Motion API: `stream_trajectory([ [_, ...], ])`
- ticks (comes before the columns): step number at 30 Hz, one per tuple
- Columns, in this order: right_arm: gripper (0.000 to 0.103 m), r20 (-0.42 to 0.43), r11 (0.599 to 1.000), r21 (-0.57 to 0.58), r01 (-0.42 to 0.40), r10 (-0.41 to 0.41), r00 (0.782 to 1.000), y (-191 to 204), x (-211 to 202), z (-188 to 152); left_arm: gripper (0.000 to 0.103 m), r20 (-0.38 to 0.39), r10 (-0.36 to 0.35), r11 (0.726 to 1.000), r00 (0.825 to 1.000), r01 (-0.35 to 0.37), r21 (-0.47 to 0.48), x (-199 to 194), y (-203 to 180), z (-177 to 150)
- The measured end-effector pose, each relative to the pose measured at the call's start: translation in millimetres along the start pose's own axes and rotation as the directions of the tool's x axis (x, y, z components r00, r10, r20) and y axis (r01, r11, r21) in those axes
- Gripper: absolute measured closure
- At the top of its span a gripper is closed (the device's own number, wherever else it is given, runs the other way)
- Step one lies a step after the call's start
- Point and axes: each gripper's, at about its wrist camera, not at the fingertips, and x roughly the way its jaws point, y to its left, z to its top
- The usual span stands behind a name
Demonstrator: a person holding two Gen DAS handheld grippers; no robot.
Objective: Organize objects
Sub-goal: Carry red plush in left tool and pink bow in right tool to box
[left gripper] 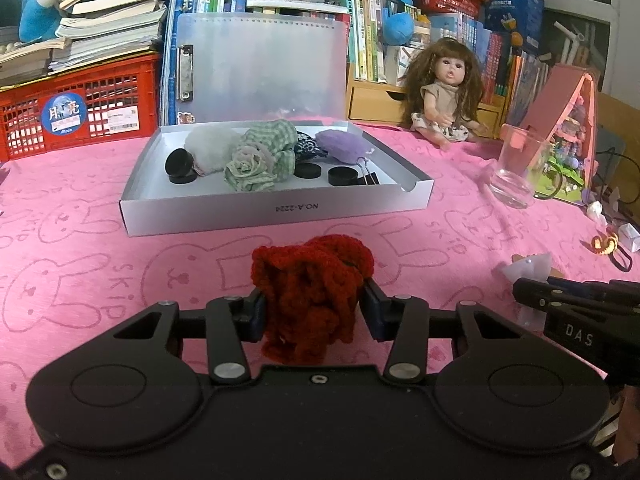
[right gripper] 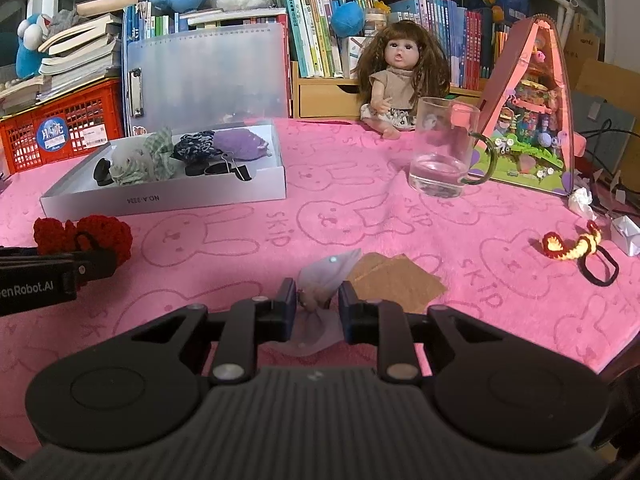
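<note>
Pink rabbit-print table cover [right gripper: 360, 200] bearing a grey box [right gripper: 168, 200], glass mug [right gripper: 444, 152], doll [right gripper: 400, 80], brown card [right gripper: 400, 280] and hair tie [right gripper: 576, 248].

Counts, tabletop on pink cloth [right gripper: 360, 184]:

- White box [left gripper: 276, 210]: one, lid up.
- Fabric scrunchies in box: four — white [left gripper: 206, 148], green check [left gripper: 260, 156], dark patterned [left gripper: 306, 144], purple [left gripper: 340, 146].
- Black round discs [left gripper: 307, 171] in box: four visible.
- Binder clip [left gripper: 366, 176] in box: one.
- Red knitted scrunchie [left gripper: 312, 292]: one.
- Pale sheer hair piece [right gripper: 324, 276]: one.
- Red-yellow crochet hair tie [right gripper: 576, 248]: one.
- Glass mug [right gripper: 444, 152]: one.
- Doll [right gripper: 400, 76]: one.
- Red crates [left gripper: 80, 116]: one beside the box; another high on the shelf.
</note>
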Motion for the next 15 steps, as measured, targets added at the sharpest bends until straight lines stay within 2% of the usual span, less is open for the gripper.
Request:
stream_trajectory([
  [15,0.076,0.011,1.000,0.007,-0.021,0.020,1.000,1.5,-2.0,6.6,0.059,0.023,0.029,1.000,0.999,-0.028,-0.009,-7.6,6.7,7.7],
])
